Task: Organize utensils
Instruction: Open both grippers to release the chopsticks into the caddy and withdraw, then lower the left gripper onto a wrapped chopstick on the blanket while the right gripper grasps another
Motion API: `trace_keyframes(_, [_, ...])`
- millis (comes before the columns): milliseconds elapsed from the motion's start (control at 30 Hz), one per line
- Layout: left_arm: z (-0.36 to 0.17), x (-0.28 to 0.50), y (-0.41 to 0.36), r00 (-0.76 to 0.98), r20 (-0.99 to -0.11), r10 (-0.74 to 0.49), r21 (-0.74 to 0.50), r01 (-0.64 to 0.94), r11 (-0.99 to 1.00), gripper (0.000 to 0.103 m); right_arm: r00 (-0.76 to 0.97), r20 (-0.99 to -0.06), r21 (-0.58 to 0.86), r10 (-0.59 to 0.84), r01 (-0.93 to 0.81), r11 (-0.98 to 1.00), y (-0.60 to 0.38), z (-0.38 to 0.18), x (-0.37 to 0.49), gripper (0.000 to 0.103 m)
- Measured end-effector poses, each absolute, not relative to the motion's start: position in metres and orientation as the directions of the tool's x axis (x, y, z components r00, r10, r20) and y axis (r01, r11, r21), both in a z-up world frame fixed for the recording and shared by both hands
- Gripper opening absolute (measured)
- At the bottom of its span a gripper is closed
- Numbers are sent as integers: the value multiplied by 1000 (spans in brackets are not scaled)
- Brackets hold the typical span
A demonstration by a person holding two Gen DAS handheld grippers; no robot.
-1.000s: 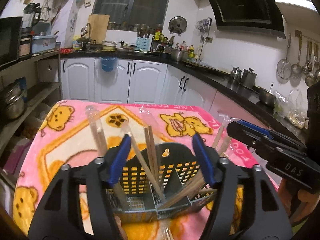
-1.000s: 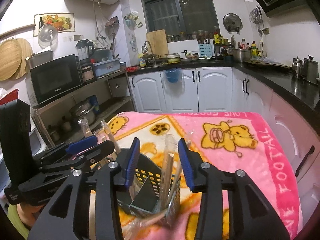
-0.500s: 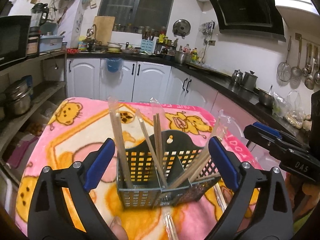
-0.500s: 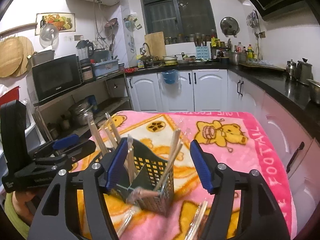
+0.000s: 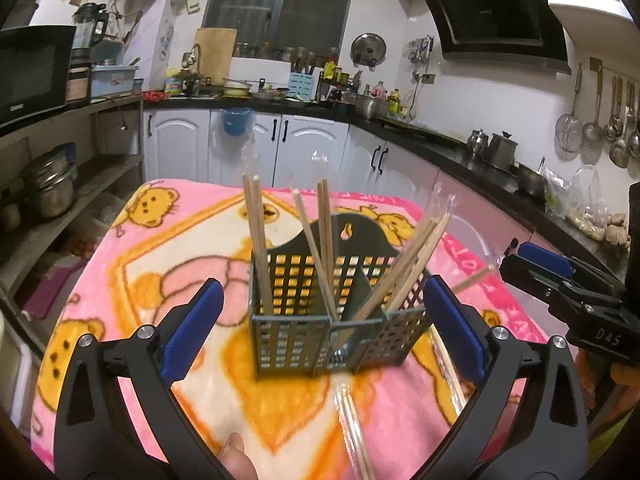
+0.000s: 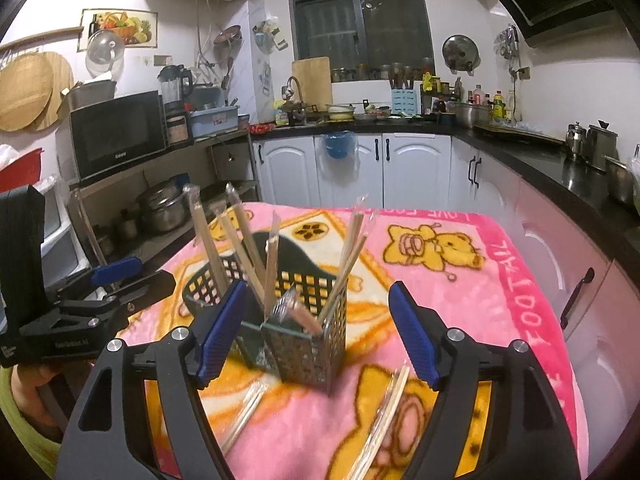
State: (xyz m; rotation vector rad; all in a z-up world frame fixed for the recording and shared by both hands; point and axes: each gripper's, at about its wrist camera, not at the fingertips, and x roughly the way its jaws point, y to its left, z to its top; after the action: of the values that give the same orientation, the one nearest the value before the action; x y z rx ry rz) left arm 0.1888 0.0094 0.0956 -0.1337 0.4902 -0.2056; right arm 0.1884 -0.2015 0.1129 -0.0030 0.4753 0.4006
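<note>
The landmark is the dark perforated utensil basket [image 5: 336, 308], which stands upright on the desk [image 5: 132, 264]; the desk is covered by a pink blanket printed with yellow bears.

Left of the basket: the left hand-held gripper [image 5: 324, 328] faces the basket's front wall. Its jaws are opening and stand wide apart, one blue pad [image 5: 192, 320] on each side of the basket and clear of its walls. Nothing is clamped. A fingertip of the person [image 5: 236, 456] shows just below it at the picture's lower edge.

Inside the basket: wooden chopsticks [image 5: 256, 240] stand in the compartments, several in clear plastic sleeves. Those in the left compartment stand nearly upright; a further pair leans across the middle; those in the right compartment tilt outward over the right rim.

In front of the basket: wrapped chopstick pairs [image 5: 352, 428] lie flat on the blanket, near the basket's base and apart from both sets of pads.

Right of the basket: the right hand-held gripper [image 6: 316, 332] faces a corner of the basket [image 6: 304, 344]. Its jaws are opening, with the blue pads [image 6: 412, 336] apart on either side of the corner and not pressing on it. Nothing is clamped. More wrapped chopsticks [image 6: 384, 412] lie on the blanket between this gripper and the basket.

Behind the basket: white kitchen cabinets [image 6: 360, 168] under a dark worktop stand well apart from it.
</note>
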Motion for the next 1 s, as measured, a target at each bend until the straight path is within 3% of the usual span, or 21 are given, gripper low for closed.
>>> trace_keyframes(1000, [28, 173, -6, 765, -611, -202, -151, 139, 979, 92, 746, -581, 126, 325, -313, 941, -235, 47, 178, 71])
